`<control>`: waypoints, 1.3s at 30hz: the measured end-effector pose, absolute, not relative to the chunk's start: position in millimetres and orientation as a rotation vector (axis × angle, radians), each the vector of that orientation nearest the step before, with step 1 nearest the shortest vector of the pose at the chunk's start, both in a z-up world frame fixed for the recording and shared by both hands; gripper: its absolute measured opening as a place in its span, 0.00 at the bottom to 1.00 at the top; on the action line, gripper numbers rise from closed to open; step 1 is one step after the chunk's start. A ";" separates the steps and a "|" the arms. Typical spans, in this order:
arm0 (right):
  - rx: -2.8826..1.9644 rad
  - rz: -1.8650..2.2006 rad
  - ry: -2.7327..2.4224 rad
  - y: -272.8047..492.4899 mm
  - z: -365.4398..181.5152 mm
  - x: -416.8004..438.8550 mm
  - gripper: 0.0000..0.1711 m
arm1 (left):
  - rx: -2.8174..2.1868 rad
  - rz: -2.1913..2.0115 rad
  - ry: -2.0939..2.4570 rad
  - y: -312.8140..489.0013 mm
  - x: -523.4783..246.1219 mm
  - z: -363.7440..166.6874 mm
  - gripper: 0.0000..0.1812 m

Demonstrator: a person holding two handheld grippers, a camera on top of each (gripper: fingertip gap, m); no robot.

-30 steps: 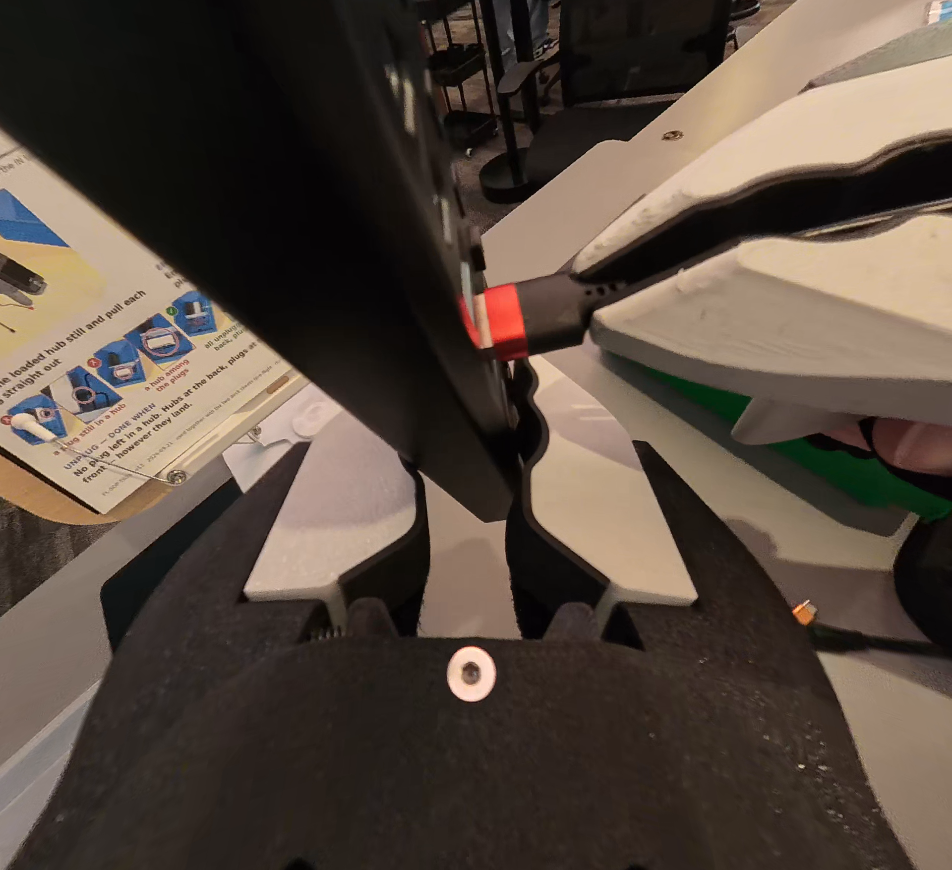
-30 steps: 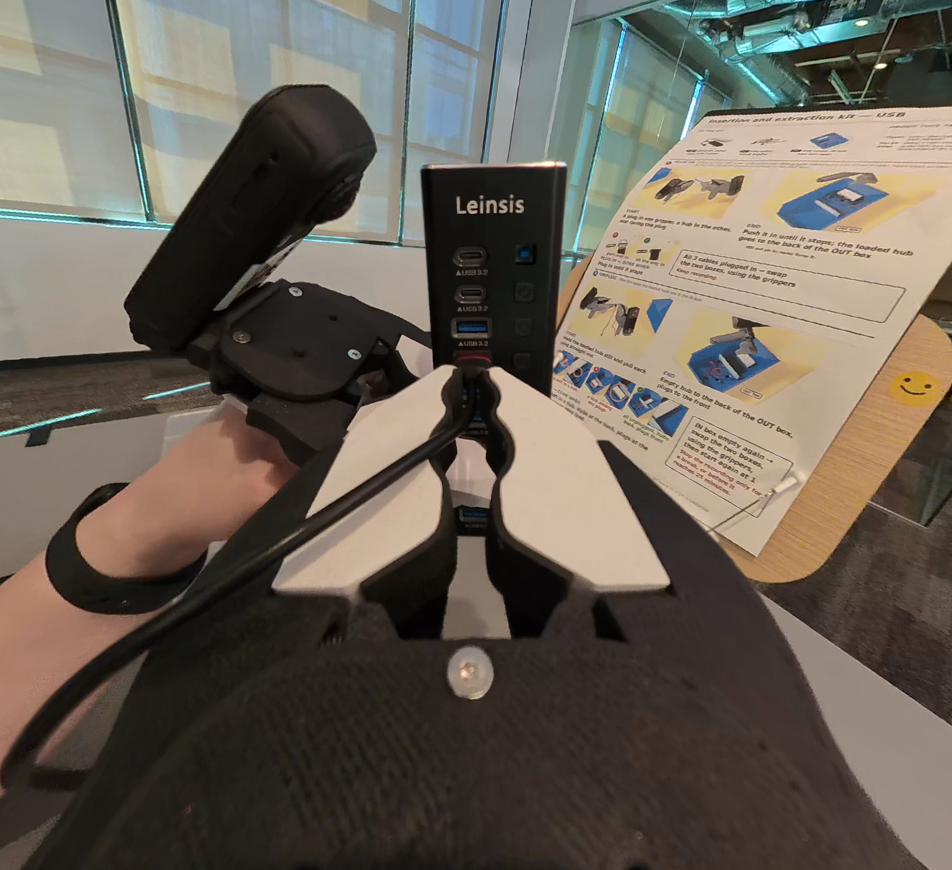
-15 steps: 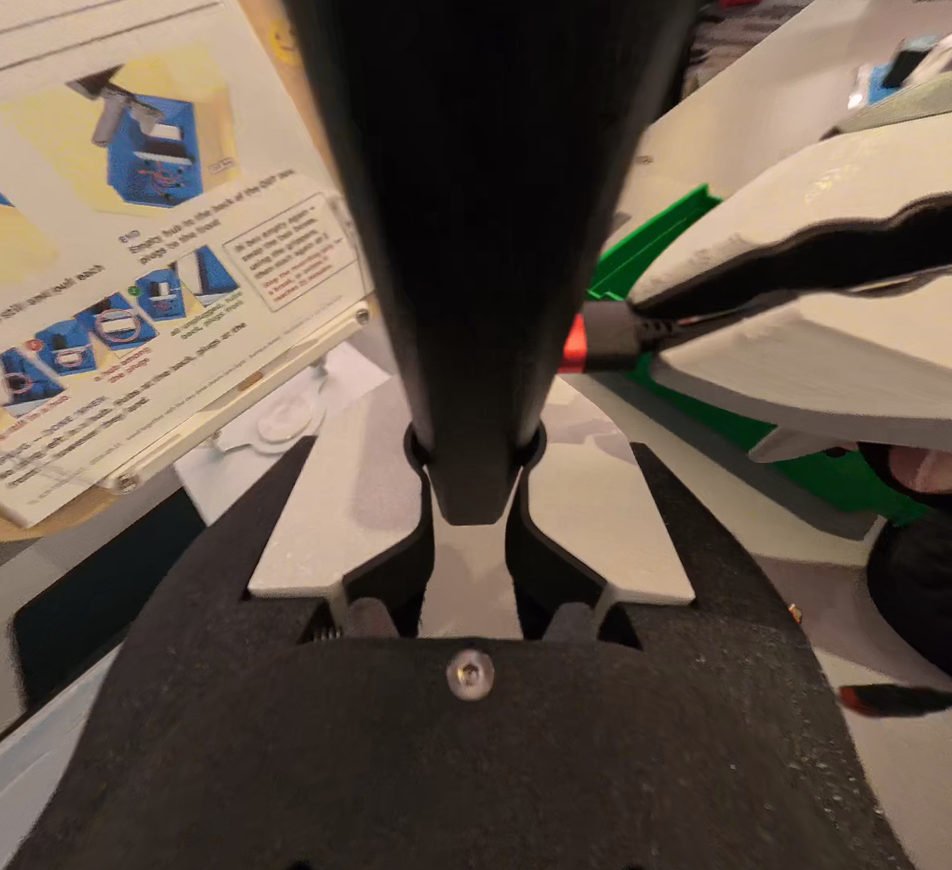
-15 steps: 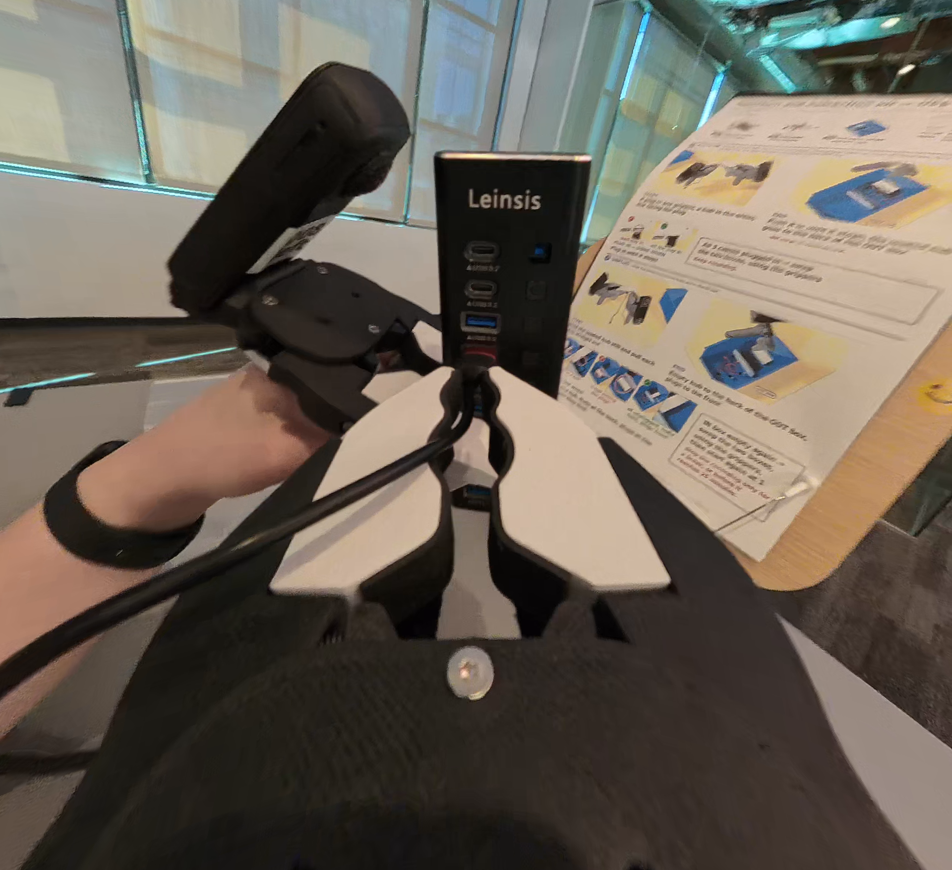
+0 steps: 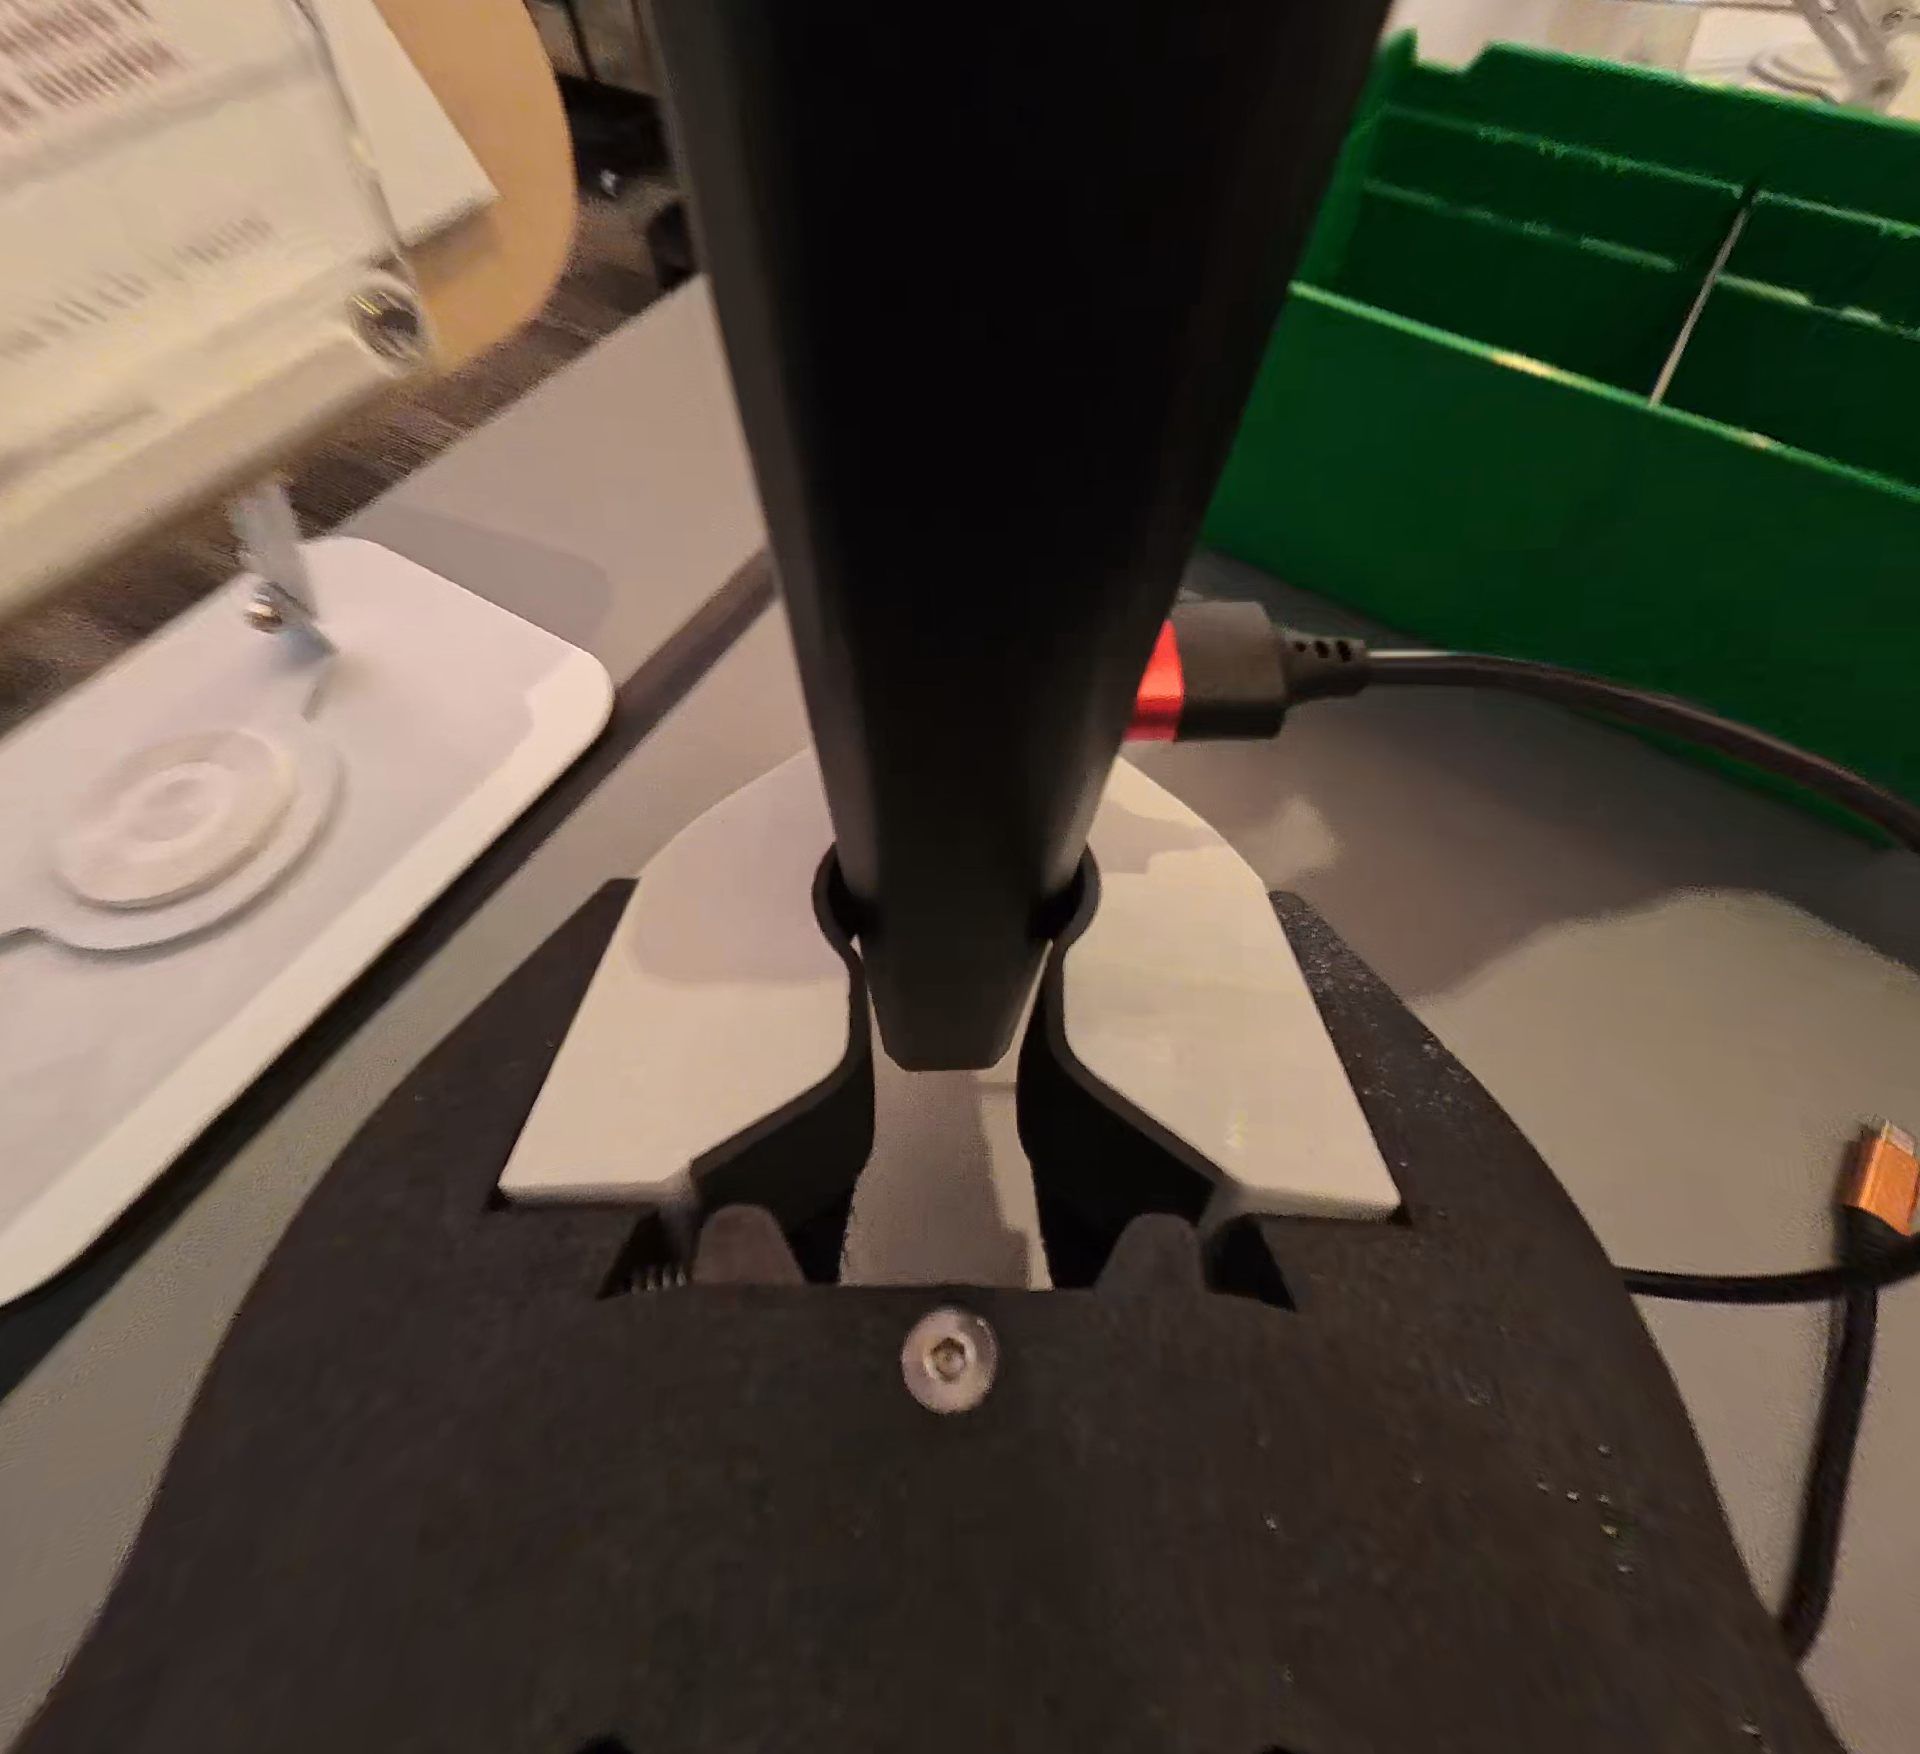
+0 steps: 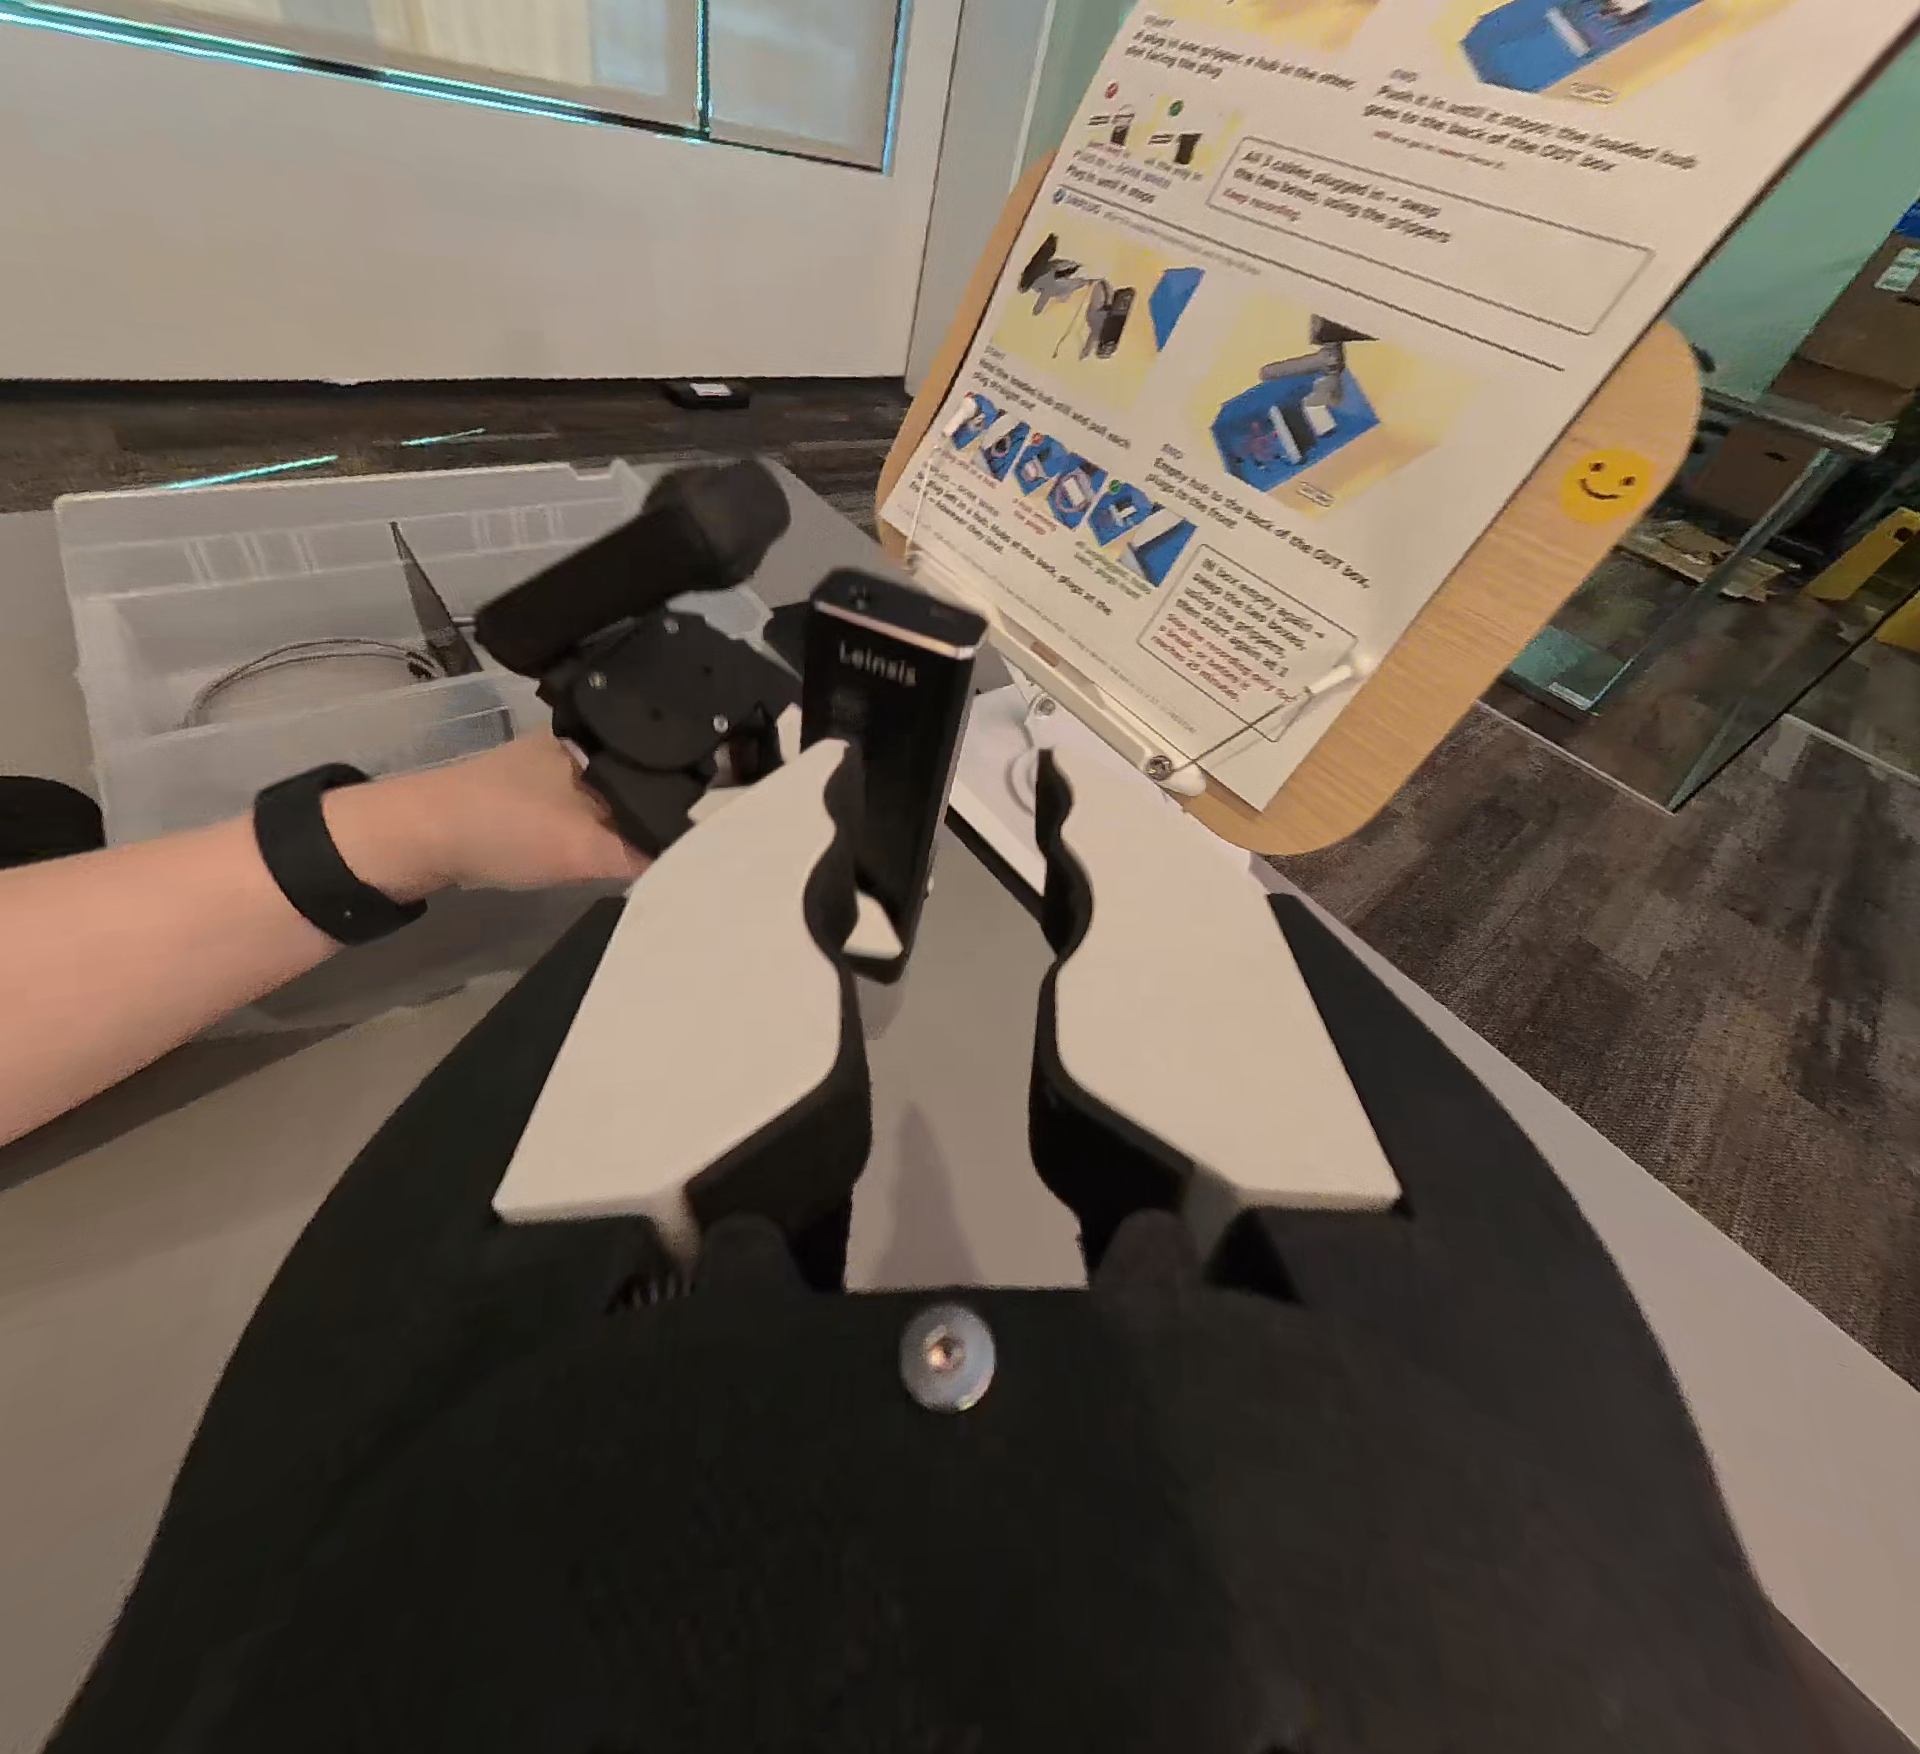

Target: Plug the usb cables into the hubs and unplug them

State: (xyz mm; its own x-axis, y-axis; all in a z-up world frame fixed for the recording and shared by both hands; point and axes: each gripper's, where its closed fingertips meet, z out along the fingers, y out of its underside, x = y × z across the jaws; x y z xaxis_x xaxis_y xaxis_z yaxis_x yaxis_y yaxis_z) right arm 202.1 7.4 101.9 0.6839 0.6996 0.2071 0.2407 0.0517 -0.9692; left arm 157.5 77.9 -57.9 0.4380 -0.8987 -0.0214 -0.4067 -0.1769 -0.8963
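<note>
My left gripper [image 5: 951, 894] is shut on the lower end of a black usb hub [image 5: 997, 302] and holds it upright above the table. A black cable with a red-banded plug [image 5: 1210, 686] sits in the hub's right face and trails off to the right. My right gripper [image 6: 940, 790] is open and empty, a short way back from the hub [image 6: 888, 738], which shows just past its left finger. The left gripper's body [image 6: 665, 665] and the hand holding it show farther off in the right wrist view.
A green divided box [image 5: 1621, 354] stands at the right. A loose cable with an orange plug [image 5: 1881, 1200] lies on the table [image 5: 1507, 925]. An instruction sheet on a wooden stand [image 6: 1382, 333] with a white base [image 5: 260, 821] is at the left. A clear plastic bin [image 6: 291, 613] sits behind the left hand. The left gripper's tips are roughly 20 cm from the right gripper's.
My right gripper has let go of the red-banded plug, opened and pulled back and down. The plug stays in the hub. The left gripper has swung the hub round toward the green box.
</note>
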 end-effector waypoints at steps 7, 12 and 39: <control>-1.493 0.447 -0.744 6.9 110.6 222.2 0.17 | -1.834 -0.671 1.159 83.0 158.4 -95.1 0.16; -1.498 0.449 -0.761 6.3 108.2 221.1 0.17 | -1.876 -0.658 1.193 84.0 154.9 -114.4 0.16; -1.557 0.434 -0.774 11.0 94.2 227.2 0.17 | -1.795 -0.560 1.209 89.8 153.1 -125.8 0.28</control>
State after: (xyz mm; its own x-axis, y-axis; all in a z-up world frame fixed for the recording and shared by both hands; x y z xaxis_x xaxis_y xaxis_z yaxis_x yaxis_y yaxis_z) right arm 227.2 11.0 94.2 0.7007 0.6942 0.1646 0.2211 0.0080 -0.9752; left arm 153.1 89.8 -125.8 0.4260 -0.8992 -0.1003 -0.5049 -0.1442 -0.8511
